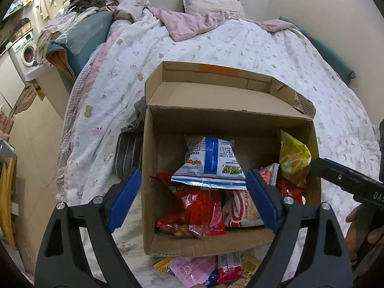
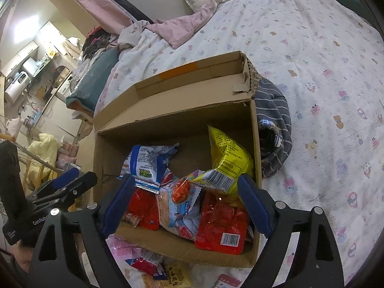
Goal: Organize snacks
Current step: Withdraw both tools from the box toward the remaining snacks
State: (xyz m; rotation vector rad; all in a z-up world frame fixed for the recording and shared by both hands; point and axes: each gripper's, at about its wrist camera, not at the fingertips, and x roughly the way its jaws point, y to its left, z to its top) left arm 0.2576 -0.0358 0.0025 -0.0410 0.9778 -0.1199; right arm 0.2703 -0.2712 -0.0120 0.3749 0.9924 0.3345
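Hovering over box (image 1: 228,242), both tools spread wide, nothing between pads. Left tool (image 1: 193,200) released above red packs (image 1: 199,208) and blue-white bag (image 1: 211,160); blue pads clear of every wrapper, so no grip. Right tool (image 2: 187,204) likewise released, pads either side of yellow bag (image 2: 228,160) and red tray pack (image 2: 220,223) but not seen pressing. Probably just let go of snacks, or lining up for next pick; cannot tell which. Box sitting on bed (image 1: 276,55), lid flap folded back and propped open, presumably to keep mouth clear for dropping in. Near wall low, giving easy reach from this side. Snacks inside heaped loosely, blue-white bag leaning on back wall, yellow bag upright in right corner, shrimp pack (image 1: 242,208) flat beneath; dumped, not yet tidied. More snacks outside, just in front of box on bed: pink pack (image 1: 189,268), red-white stick pack (image 1: 229,266), yellow pack (image 2: 177,276). Judged midway: box part filled, loose ones left. Striped grey cloth (image 2: 273,124) bunched against box's right side, touching. Next likely: tilting down to front pile, closing on one pack. Risk: thin wrappers slipping, or catching cardboard edge.
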